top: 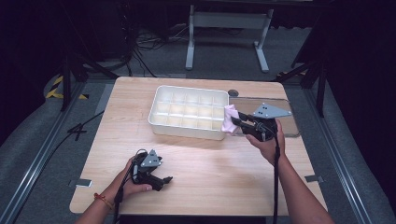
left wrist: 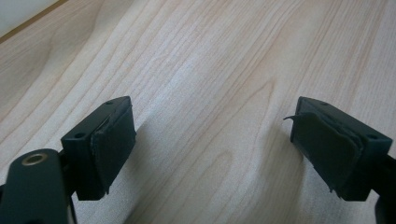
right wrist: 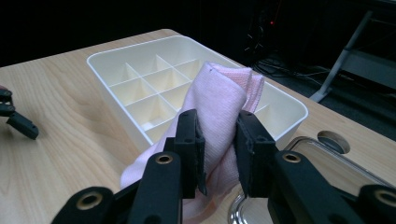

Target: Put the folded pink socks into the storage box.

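A folded pink cloth [top: 229, 119] hangs just off the right end of a white divided tray [top: 160, 95], pinched in my right gripper [top: 237, 119]. In the right gripper view the cloth [right wrist: 219, 102] stands up between the two black jaws, which press on it from both sides, with the tray [right wrist: 107, 58] just beyond. My left gripper [top: 164, 180] rests low over the wooden table [top: 210, 172] near its front left. Its fingers [left wrist: 112, 140] stand wide apart in the left gripper view, with bare wood between them.
A clear shallow tray with a metal rim [top: 292, 126] lies on the table to the right of the white tray, under my right hand. A round hole [top: 233, 93] is in the tabletop behind it. A grey stand [top: 224, 21] is on the floor beyond the table.
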Demonstrator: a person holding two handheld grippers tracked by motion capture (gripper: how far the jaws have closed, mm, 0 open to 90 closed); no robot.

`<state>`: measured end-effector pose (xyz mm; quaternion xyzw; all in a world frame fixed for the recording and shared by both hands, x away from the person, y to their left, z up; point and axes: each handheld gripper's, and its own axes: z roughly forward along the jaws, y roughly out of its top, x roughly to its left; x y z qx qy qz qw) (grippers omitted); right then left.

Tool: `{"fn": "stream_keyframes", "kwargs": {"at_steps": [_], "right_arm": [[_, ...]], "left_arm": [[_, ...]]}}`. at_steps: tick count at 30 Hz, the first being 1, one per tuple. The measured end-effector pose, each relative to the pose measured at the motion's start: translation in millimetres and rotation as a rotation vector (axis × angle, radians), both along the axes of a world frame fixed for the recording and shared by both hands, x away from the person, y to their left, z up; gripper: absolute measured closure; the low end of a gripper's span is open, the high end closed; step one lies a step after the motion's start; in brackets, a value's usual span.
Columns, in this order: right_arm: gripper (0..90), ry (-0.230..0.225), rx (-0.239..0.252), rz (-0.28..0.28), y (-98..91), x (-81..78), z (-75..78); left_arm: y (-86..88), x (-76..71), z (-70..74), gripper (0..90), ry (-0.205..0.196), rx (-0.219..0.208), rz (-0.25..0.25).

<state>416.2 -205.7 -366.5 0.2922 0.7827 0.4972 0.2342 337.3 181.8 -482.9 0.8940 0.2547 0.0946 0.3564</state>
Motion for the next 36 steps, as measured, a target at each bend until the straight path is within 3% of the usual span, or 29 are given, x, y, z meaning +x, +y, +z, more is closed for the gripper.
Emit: {"fn": "stream_keyframes", "kwargs": {"at_steps": [17, 22, 30, 36], "right_arm": [[72.5, -0.021, -0.079, -0.022, 23.9, 38.0, -4.6], [72.5, -0.022, -0.140, -0.027, 33.1, 45.3, -11.2], [72.5, -0.010, -0.196, -0.049, 43.4, 54.9, -25.4], [72.5, -0.011, -0.224, -0.023, 49.3, 55.5, -30.8]], "left_arm": [[0.0, 0.1, -0.1, 14.1, -0.001, -0.001, -0.003], [-0.1, -0.4, -0.2, 14.1, -0.003, -0.003, -0.002], [-0.1, -0.5, -0.2, 14.1, -0.003, -0.004, -0.002], [-0.1, -0.5, -0.2, 14.1, -0.003, -0.003, -0.002]]}}
